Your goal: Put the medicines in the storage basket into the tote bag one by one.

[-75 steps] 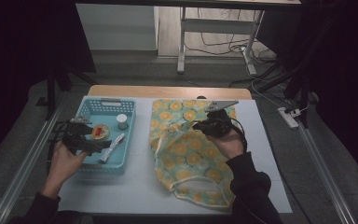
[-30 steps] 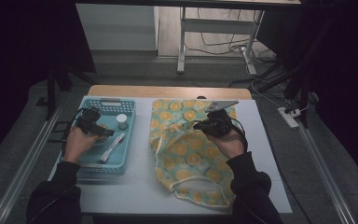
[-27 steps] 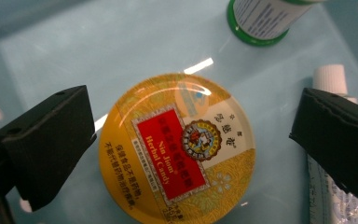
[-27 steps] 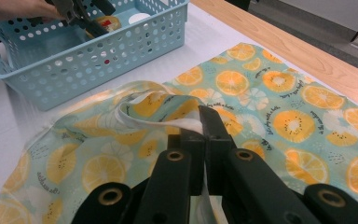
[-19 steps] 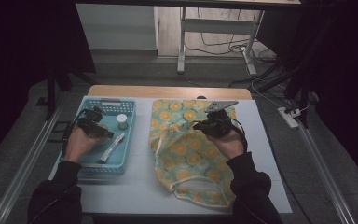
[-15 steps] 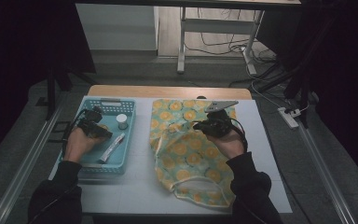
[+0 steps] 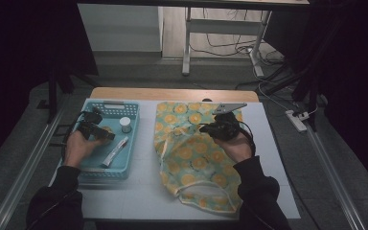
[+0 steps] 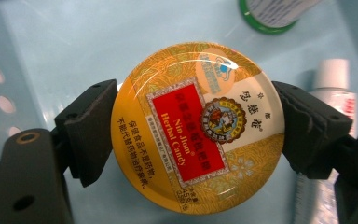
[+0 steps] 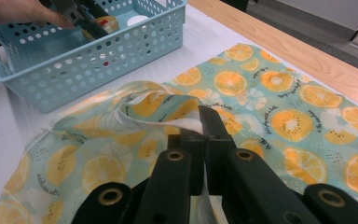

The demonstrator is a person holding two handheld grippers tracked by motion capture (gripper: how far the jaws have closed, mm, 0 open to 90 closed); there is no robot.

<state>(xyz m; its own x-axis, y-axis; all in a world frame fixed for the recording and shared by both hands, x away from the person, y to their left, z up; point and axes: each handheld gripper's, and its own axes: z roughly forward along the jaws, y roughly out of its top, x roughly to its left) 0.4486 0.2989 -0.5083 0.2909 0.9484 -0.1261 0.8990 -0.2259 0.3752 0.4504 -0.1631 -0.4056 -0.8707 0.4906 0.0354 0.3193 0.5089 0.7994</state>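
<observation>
Candy tin sits clamped in the left gripper, inside the basket, left of the fruit-print bag, whose rim the right gripper pinches.

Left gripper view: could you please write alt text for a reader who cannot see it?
A round yellow candy tin with a red label sits between the two black pads of the left gripper, which have just been closing on it, over the pale blue basket floor. A white tube lies beside it.
</observation>
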